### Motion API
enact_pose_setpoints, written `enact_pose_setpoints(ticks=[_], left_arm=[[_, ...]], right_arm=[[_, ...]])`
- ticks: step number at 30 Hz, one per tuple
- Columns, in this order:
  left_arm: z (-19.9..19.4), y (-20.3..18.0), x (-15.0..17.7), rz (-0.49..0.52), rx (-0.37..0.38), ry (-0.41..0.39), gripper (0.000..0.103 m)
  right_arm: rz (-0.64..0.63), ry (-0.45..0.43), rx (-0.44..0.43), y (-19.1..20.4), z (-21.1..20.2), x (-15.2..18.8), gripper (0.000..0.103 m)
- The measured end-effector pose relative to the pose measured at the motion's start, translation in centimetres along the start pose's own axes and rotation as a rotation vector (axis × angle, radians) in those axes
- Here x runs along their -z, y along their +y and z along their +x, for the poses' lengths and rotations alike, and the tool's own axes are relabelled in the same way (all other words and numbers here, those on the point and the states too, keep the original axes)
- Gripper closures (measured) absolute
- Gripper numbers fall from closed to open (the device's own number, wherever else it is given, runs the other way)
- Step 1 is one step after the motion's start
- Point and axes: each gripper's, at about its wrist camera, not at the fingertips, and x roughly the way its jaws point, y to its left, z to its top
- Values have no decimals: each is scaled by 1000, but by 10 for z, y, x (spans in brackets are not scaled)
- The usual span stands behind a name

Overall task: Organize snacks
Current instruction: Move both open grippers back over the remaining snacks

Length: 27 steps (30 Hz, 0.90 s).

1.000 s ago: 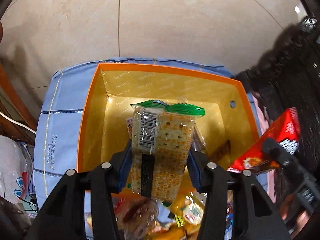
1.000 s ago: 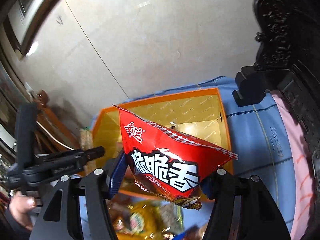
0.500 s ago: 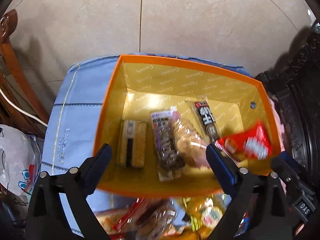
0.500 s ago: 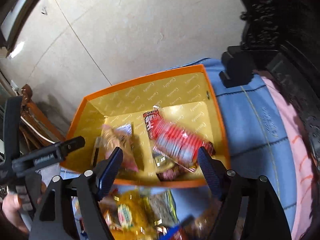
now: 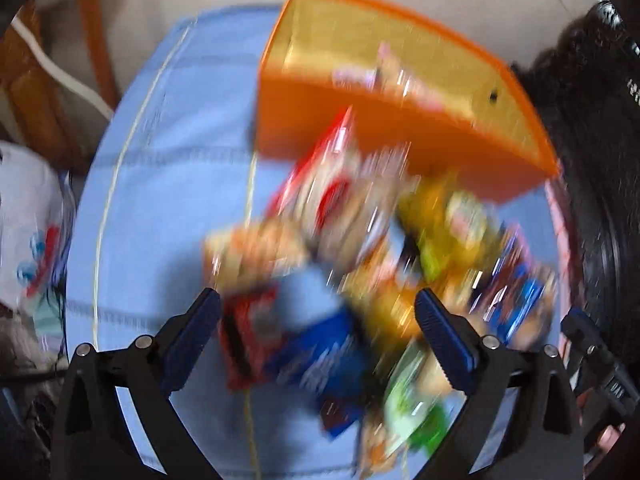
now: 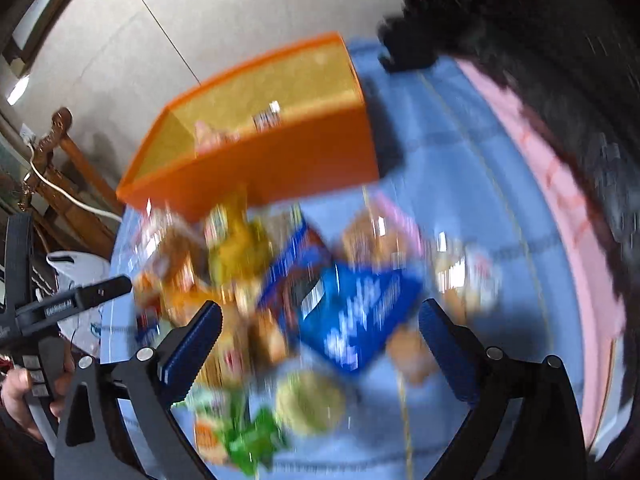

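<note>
Both views are motion-blurred. An orange box (image 5: 392,132) with a yellow inside stands at the far side of a blue cloth (image 5: 168,168) and holds a few snack packs. A heap of loose snack packs (image 5: 360,248) lies on the cloth in front of it, among them a blue pack (image 6: 360,312) and a red one (image 5: 248,336). My left gripper (image 5: 318,340) is open and empty above the near part of the heap. My right gripper (image 6: 320,344) is open and empty above the blue pack. The orange box also shows in the right wrist view (image 6: 256,152).
Dark carved furniture (image 6: 540,40) runs along the right side. A wooden chair (image 5: 92,40) with a white cable and a white plastic bag (image 5: 28,216) stand to the left. A pink cloth strip (image 6: 560,200) borders the blue cloth. The floor is pale tile.
Both grippers dropped their packs into the box, opened, then pulled back and tilted down over the loose heap. The cracker pack and the red bag are no longer held.
</note>
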Motion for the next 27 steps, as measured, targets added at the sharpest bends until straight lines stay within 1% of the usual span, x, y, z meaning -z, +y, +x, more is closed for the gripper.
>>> enact_pose_setpoints(ticks=[2,3,5,8,10,12,18,22,27], left_arm=[[8,7,24,12,-24,40,8],[10,12,36,11,-38,56,8],[13,19,52,4,-38,80,8],[15,24,73,6,-39,109,8],[17,23,85,21,-25,136,8],[17,18,95,37,-11,151,8],[28,-12,116,133,12,205,8],[42,-22,129,143,27,259,8],[55,-40,145,172,31,292,8]], right_arm=[[35,39,-13,-4,4,22,4],[55,77,-25,-5,7,33,4],[70,129,-38,-6,11,47,4],[48,178,-39,-2,14,65,4],[28,195,-46,2,15,75,4],[15,211,-51,5,19,78,4],[16,265,-84,13,26,91,4],[-19,303,-96,23,27,101,4],[-9,308,-82,19,24,109,4]])
